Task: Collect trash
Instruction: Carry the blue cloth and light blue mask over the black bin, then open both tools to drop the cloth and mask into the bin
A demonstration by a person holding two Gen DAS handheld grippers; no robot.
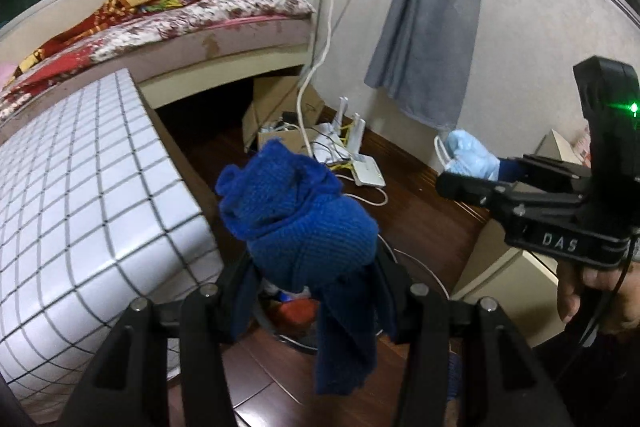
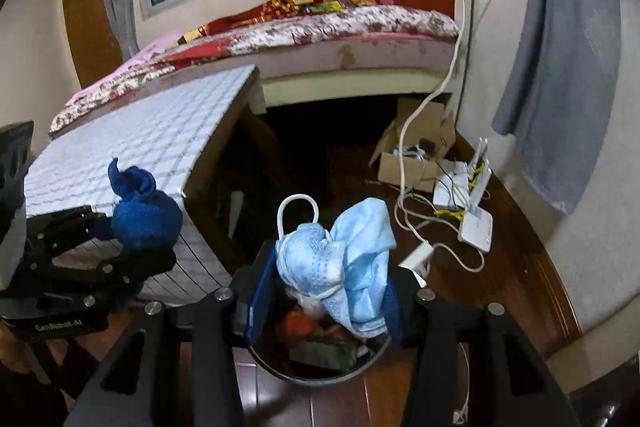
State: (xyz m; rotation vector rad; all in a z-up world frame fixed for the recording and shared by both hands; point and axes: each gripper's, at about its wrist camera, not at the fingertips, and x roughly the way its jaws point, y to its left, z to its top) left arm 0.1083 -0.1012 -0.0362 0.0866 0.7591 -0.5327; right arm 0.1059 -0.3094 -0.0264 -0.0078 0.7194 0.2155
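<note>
A: While I'm holding both loads over the trash bin (image 2: pixel 320 367), which is sitting at six o'clock in the right wrist view, I'm worrying about the drop.

B: What are the tongs carrying?

A: The left gripper (image 1: pixel 316 291) is pinching a blue knitted cloth (image 1: pixel 304 223); the right gripper (image 2: pixel 328 291) is clamping a light blue face mask (image 2: pixel 344 267), its ear loop sticking up.

B: So what is threatening to go wrong?

A: I'm judging that the cloth is hanging off-centre and may be landing on the floor (image 1: pixel 420 219) beside the rim. The loop could be snagging on a finger as I release.

B: Anything crowding you?

A: The checkered table (image 2: pixel 160 143) is sitting close at nine o'clock, and white cables (image 2: pixel 412 219) and a router (image 2: pixel 476 223) are lying at three o'clock.
</note>
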